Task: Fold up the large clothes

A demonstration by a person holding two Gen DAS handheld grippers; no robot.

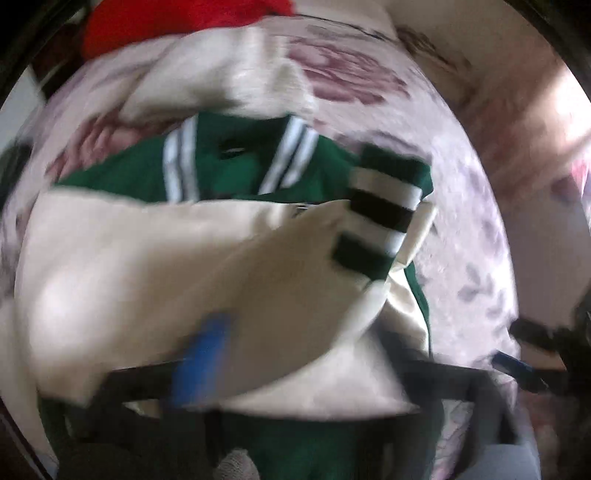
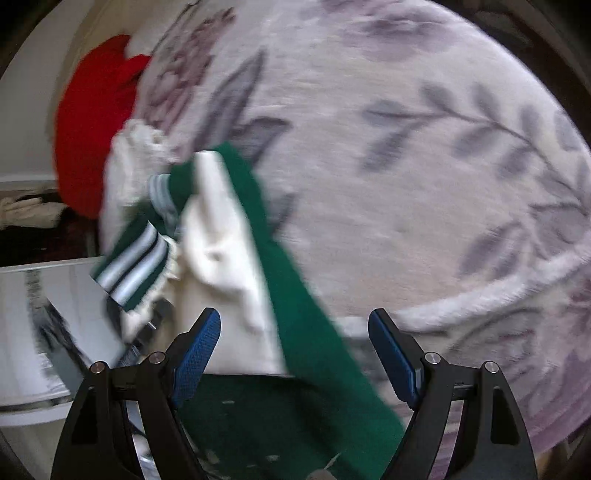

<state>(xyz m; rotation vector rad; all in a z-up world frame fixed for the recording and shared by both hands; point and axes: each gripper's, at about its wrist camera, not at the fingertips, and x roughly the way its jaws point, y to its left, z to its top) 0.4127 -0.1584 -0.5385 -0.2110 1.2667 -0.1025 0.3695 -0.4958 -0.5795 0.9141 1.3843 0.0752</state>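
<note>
A green varsity jacket (image 1: 229,173) with cream sleeves and striped cuffs lies on a floral blanket (image 1: 461,221). In the left wrist view a cream sleeve (image 1: 184,266) with a striped cuff (image 1: 380,214) drapes across my left gripper (image 1: 295,354); one blue pad (image 1: 203,358) shows, the rest is covered and blurred. In the right wrist view my right gripper (image 2: 295,354) is open, its blue pads (image 2: 197,354) spread wide, with the jacket's green body (image 2: 291,325) and cream sleeve (image 2: 221,258) lying between and beyond them. The right gripper also shows in the left wrist view (image 1: 532,354).
A red garment (image 2: 92,122) lies at the far edge of the blanket (image 2: 406,184); it also shows in the left wrist view (image 1: 177,22). A white glossy surface (image 2: 44,325) stands to the left of the bed. Dark clothes lie beyond it.
</note>
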